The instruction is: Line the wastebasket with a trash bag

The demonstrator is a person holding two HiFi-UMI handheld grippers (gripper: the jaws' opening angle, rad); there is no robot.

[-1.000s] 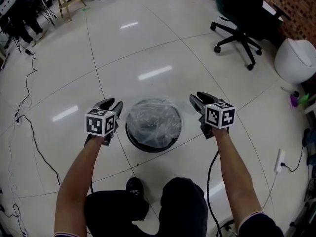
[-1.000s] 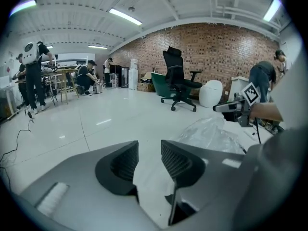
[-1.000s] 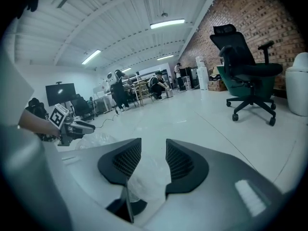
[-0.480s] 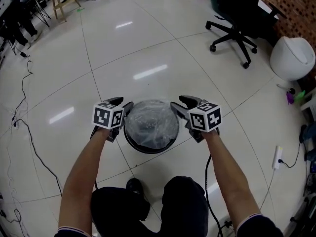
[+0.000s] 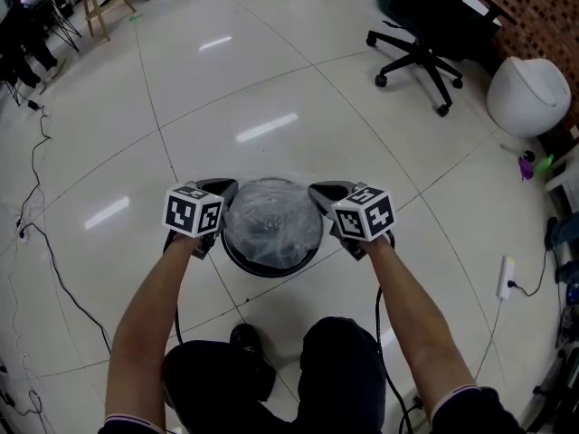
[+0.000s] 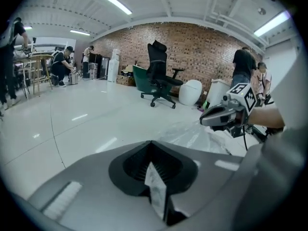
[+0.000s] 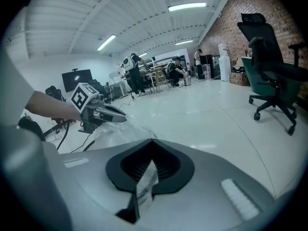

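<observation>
A round black wastebasket (image 5: 270, 269) stands on the floor with a clear trash bag (image 5: 271, 217) bunched over its mouth. My left gripper (image 5: 229, 187) is at the basket's left rim, shut on a sliver of bag film (image 6: 156, 189) that shows between its jaws. On the opposite side, my right gripper (image 5: 317, 191) is at the right rim, likewise shut on a strip of film (image 7: 143, 184). In each gripper view the other gripper shows across the crumpled bag (image 7: 113, 131): the right gripper (image 6: 210, 120) and the left gripper (image 7: 119, 117).
A black office chair (image 5: 418, 25) stands far right and a white bin (image 5: 529, 93) further right. Cables (image 5: 41, 242) run along the floor at left, with a power strip (image 5: 506, 278) at right. My knees and a shoe (image 5: 244, 342) are just behind the basket. People work at benches far off.
Both grippers moved inward from beside the basket to its rim. Their jaws, open earlier, have closed on the bag's edge.
</observation>
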